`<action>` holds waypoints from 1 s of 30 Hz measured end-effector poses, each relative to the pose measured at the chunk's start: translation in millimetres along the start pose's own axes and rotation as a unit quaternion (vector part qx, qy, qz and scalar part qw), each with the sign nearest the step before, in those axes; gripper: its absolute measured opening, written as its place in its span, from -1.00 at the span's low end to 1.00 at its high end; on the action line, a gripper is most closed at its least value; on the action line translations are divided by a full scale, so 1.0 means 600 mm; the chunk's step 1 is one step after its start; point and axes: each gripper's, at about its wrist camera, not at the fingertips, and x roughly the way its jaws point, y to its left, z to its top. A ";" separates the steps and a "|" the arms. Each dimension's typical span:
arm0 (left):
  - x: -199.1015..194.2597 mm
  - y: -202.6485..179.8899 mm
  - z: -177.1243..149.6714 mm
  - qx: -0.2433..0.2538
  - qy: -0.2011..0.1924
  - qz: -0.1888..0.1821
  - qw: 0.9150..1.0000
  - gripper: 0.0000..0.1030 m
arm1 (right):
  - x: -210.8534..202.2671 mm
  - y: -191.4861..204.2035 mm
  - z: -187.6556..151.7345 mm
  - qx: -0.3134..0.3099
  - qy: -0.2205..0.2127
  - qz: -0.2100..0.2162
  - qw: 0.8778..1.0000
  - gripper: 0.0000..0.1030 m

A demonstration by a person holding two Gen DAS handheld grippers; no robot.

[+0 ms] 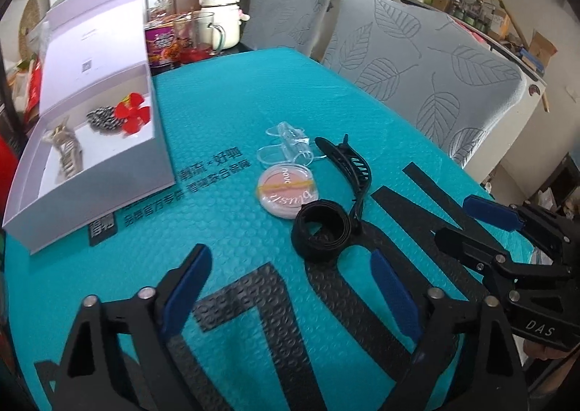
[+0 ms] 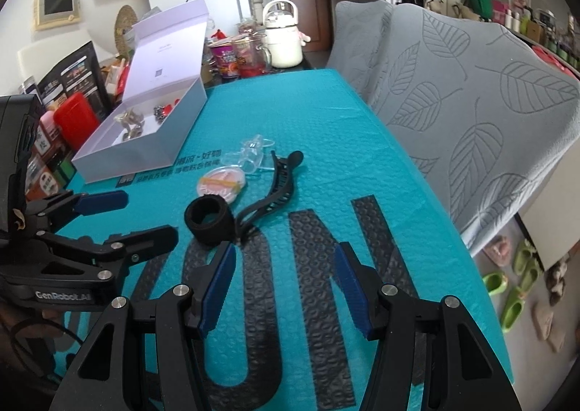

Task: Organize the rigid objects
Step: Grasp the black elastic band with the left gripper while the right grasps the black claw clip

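On the teal bubble-wrap mat, a black coiled strap roll lies beside a round pink blush compact, a long black hair claw clip and a clear plastic clip. The open white cardboard box at far left holds small hair accessories. The left gripper stands released, nothing between its blue pads, and the right gripper hangs half-spread and empty, near the roll.

The worktop wears a teal bubble-textured plastic sheet, faintly shiny and dimpled. Ahead of the left hand-held gripper, whose frame is matt black plastic with bright metal pins and ribbed blue pads, lies a matt black cloth strap roll. Beyond it sit a glossy round compact, a clear plastic clip and a black plastic claw clip. Far left stands a smooth matt cardboard box.
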 end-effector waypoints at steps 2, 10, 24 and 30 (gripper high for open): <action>0.013 -0.004 0.006 0.008 0.006 -0.007 1.000 0.62 | 0.004 -0.005 0.003 0.005 0.000 -0.002 1.000 0.11; 0.055 -0.008 0.025 0.021 0.021 -0.022 0.999 0.30 | 0.026 -0.011 0.021 0.014 0.007 -0.005 1.000 0.11; 0.046 0.014 0.025 0.004 0.013 -0.046 0.999 -0.20 | 0.079 -0.002 0.053 0.016 0.024 -0.008 1.000 0.11; 0.011 0.044 0.019 -0.005 -0.007 -0.015 1.000 -0.20 | 0.108 0.011 0.066 0.005 0.031 -0.011 0.999 0.11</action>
